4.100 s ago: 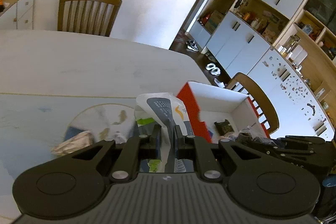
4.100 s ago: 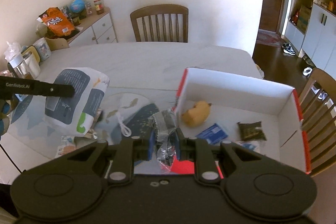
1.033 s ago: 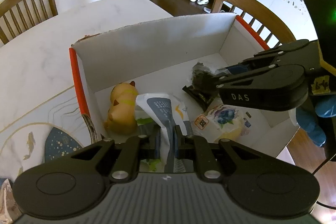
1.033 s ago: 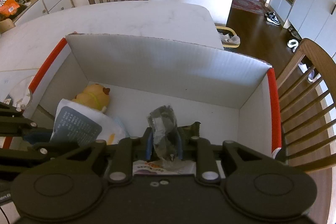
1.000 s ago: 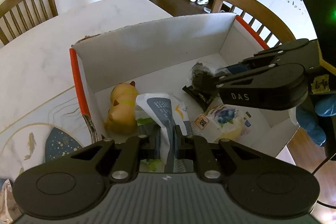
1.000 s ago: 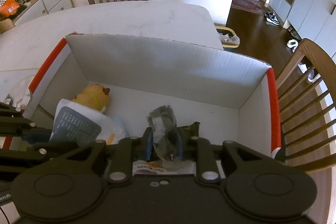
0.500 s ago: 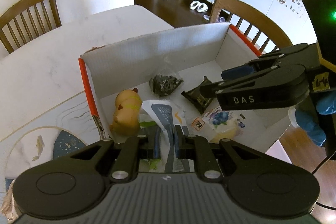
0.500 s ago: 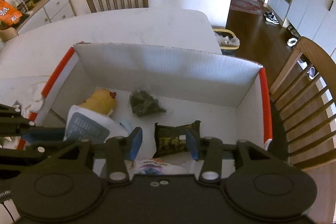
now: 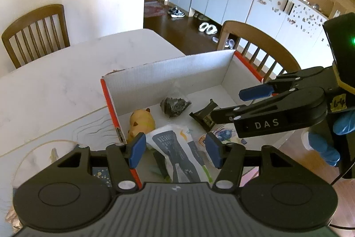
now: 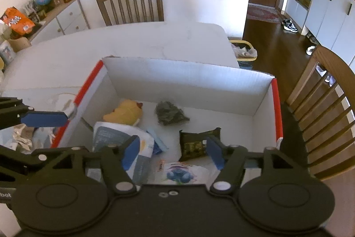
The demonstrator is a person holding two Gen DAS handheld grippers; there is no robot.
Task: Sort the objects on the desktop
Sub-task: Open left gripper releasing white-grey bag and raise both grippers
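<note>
Item: white-and-grey pouch (image 9: 177, 148), deposited in red-edged box (image 9: 168, 72), lower centre.

Left gripper (image 9: 175, 151) and right gripper (image 10: 172, 151) jaws just opened, both released, nothing pressed. Pouch beneath left jaws, long axis apparently toward the camera; left hand nearer.

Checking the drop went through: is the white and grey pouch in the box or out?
In. The white and grey pouch lies inside the box beside the yellow toy; no pads touch it.
</note>
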